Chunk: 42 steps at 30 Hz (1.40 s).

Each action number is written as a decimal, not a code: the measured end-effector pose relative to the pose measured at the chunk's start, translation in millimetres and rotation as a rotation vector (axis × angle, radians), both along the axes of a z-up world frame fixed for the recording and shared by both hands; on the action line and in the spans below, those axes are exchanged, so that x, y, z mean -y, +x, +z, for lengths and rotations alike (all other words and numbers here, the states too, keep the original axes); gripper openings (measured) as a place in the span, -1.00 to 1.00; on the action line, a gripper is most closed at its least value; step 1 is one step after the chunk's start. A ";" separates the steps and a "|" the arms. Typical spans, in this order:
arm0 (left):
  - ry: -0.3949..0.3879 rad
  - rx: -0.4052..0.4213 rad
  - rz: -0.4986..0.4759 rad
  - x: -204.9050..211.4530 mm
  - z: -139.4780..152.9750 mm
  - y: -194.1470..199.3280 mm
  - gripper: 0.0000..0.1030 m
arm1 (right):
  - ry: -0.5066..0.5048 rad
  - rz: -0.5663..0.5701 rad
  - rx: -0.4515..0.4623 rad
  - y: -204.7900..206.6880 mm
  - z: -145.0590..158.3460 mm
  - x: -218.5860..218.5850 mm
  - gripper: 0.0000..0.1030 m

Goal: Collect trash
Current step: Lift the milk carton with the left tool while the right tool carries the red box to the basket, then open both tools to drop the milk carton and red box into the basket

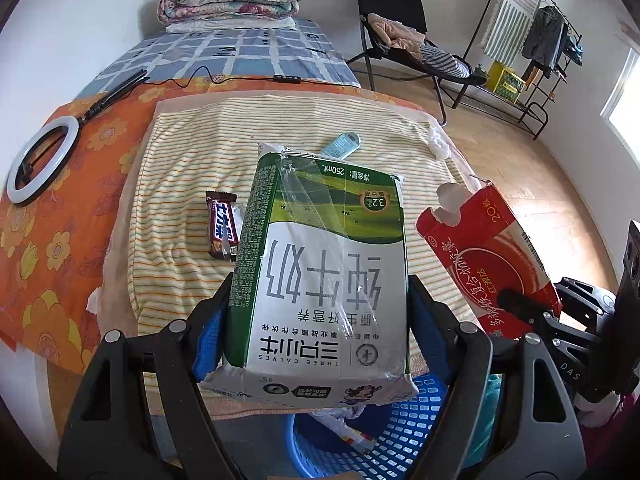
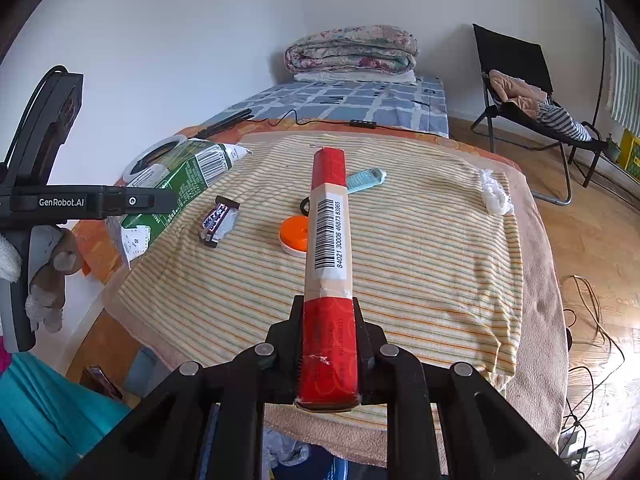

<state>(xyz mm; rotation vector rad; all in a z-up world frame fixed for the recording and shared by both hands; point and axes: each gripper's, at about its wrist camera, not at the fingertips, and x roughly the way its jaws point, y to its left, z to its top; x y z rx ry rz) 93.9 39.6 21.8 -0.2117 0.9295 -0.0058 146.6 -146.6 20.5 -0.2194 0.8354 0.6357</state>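
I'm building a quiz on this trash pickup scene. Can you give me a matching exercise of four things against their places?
Things:
1. green and white milk carton
2. flat red cardboard box
3. brown chocolate bar wrapper
4. blue plastic mesh basket

Places:
A. lying on the striped towel
B. gripped in the right tongs
C. below the bed's near edge
D. gripped in the left tongs

Pairs: 1-D, 2-B, 3-A, 4-C
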 end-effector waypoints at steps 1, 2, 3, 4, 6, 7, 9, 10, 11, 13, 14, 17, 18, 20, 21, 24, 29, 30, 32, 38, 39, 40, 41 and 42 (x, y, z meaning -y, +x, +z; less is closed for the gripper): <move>-0.001 0.001 -0.008 4.1 -0.1 -8.4 0.57 | -0.003 0.005 0.000 -7.8 0.9 0.7 -0.67; -0.005 0.001 -0.017 8.2 -1.0 -17.2 0.57 | -0.005 0.010 0.000 -14.9 1.6 1.5 -0.67; -0.008 0.000 -0.027 11.9 -2.0 -25.2 0.57 | -0.004 0.017 -0.001 -21.9 2.6 2.7 -0.67; -0.008 0.000 -0.034 16.1 -3.5 -33.4 0.57 | 0.002 0.023 -0.003 -28.8 3.4 4.4 -0.67; -0.008 -0.003 -0.048 23.3 -7.7 -49.7 0.57 | 0.016 0.030 -0.010 -41.3 4.7 8.5 -0.67; -0.010 -0.009 -0.053 26.3 -10.7 -57.0 0.57 | 0.025 0.031 -0.015 -47.7 5.1 11.3 -0.67; -0.018 -0.027 -0.065 31.7 -18.5 -68.8 0.57 | 0.041 0.031 -0.031 -59.0 3.5 17.6 -0.67; -0.019 -0.037 -0.071 35.2 -23.1 -75.6 0.57 | 0.049 0.032 -0.042 -64.9 1.7 20.9 -0.67; -0.020 -0.045 -0.075 38.0 -27.7 -81.4 0.57 | 0.056 0.034 -0.053 -70.1 -0.2 23.8 -0.67; -0.024 -0.058 -0.075 42.9 -37.5 -93.3 0.57 | 0.062 0.034 -0.070 -81.9 -5.0 29.7 -0.67; -0.032 -0.066 -0.073 44.6 -42.8 -98.8 0.57 | 0.064 0.033 -0.078 -87.7 -7.7 31.9 -0.67; -0.061 -0.098 -0.072 49.5 -59.0 -112.6 0.57 | 0.072 0.033 -0.106 -101.8 -16.1 38.2 -0.67; -0.065 -0.109 -0.074 51.0 -63.9 -116.0 0.57 | 0.072 0.033 -0.113 -106.0 -18.6 39.6 -0.67; -0.061 -0.125 -0.077 54.9 -72.5 -123.0 0.57 | 0.066 0.032 -0.122 -113.8 -23.3 41.2 -0.67; -0.059 -0.133 -0.081 56.4 -76.0 -125.0 0.57 | 0.063 0.031 -0.127 -117.2 -25.6 42.3 -0.67; -0.069 -0.156 -0.089 59.9 -85.8 -131.0 0.57 | 0.068 0.024 -0.153 -124.0 -32.9 46.4 -0.67; -0.074 -0.194 -0.105 66.7 -101.1 -139.5 0.57 | 0.058 0.015 -0.192 -134.9 -49.6 50.0 -0.67; -0.074 -0.203 -0.109 68.3 -104.2 -140.4 0.57 | 0.059 0.010 -0.202 -135.8 -52.7 51.6 -0.67; -0.070 -0.224 -0.118 71.4 -111.7 -141.9 0.57 | 0.063 0.002 -0.220 -137.4 -57.8 54.9 -0.67; -0.055 -0.282 -0.144 80.2 -131.7 -141.6 0.57 | 0.069 -0.013 -0.262 -141.6 -71.7 61.9 -0.67; -0.052 -0.291 -0.148 81.9 -134.8 -141.0 0.57 | 0.072 -0.012 -0.271 -142.3 -74.0 62.2 -0.67; -0.048 -0.300 -0.151 83.6 -137.8 -140.6 0.57 | 0.073 -0.010 -0.279 -143.1 -76.0 61.9 -0.67; -0.047 -0.310 -0.156 85.6 -141.1 -140.3 0.57 | 0.072 -0.007 -0.285 -144.2 -77.7 61.2 -0.67; -0.048 -0.320 -0.160 87.3 -143.9 -140.0 0.57 | 0.071 -0.005 -0.288 -145.5 -79.0 60.6 -0.67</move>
